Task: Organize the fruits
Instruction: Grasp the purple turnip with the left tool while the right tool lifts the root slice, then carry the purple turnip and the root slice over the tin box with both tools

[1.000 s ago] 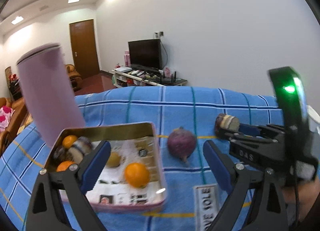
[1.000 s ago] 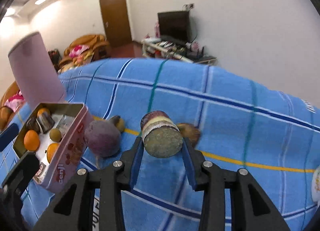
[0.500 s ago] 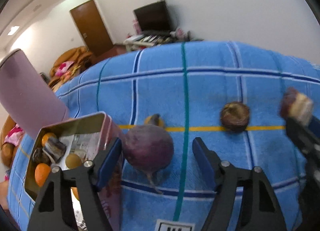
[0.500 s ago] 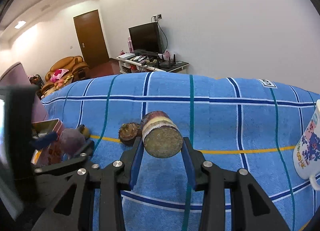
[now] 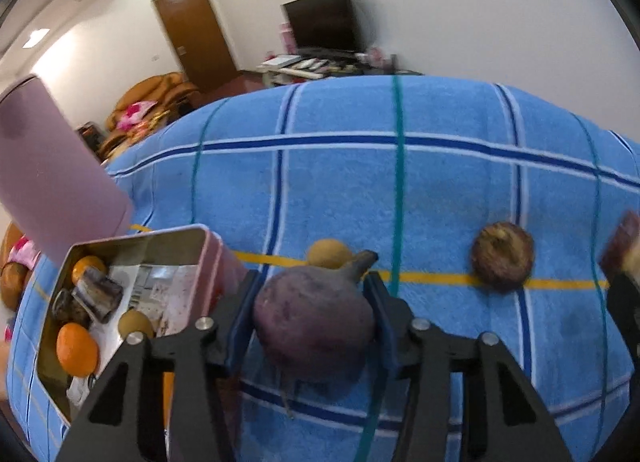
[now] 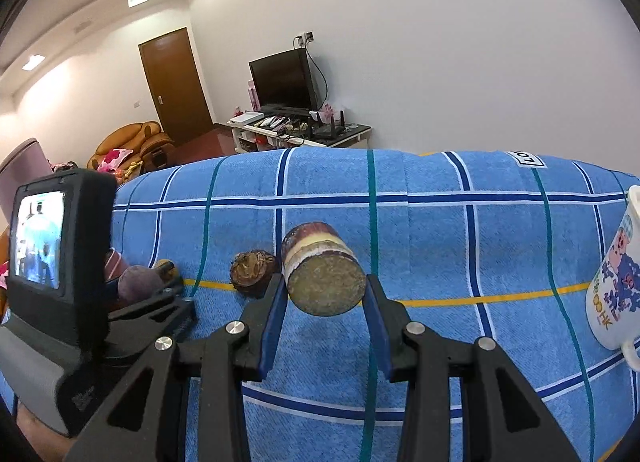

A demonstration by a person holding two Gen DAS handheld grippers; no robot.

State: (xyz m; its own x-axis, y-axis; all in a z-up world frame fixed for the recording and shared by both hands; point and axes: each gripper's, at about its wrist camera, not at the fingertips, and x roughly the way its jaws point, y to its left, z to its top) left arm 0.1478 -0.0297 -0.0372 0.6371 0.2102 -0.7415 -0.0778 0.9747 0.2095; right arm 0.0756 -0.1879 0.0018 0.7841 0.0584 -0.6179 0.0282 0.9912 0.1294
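Observation:
My left gripper [image 5: 312, 318] is shut on a round purple fruit with a stem [image 5: 316, 322] on the blue checked cloth. A small yellow fruit [image 5: 328, 254] lies just behind it. A brown wrinkled fruit [image 5: 502, 262] lies to the right, also in the right wrist view [image 6: 254, 272]. My right gripper [image 6: 325, 312] is shut on a cut sugarcane piece [image 6: 320, 274] and holds it above the cloth. An open pink tin [image 5: 188, 238] at the left holds oranges, a small yellow fruit and cane pieces.
A tall pink cup [image 5: 52, 174] stands behind the tin. A white cartoon mug [image 6: 616, 286] stands at the right edge. The left gripper's body and screen [image 6: 52, 262] fill the left of the right wrist view. The cloth [image 5: 400, 182] runs back to a far edge.
My left gripper has moved forward from beside the tin and closed on the purple fruit. My right gripper, still holding the cane piece, has moved right and away from the tin.

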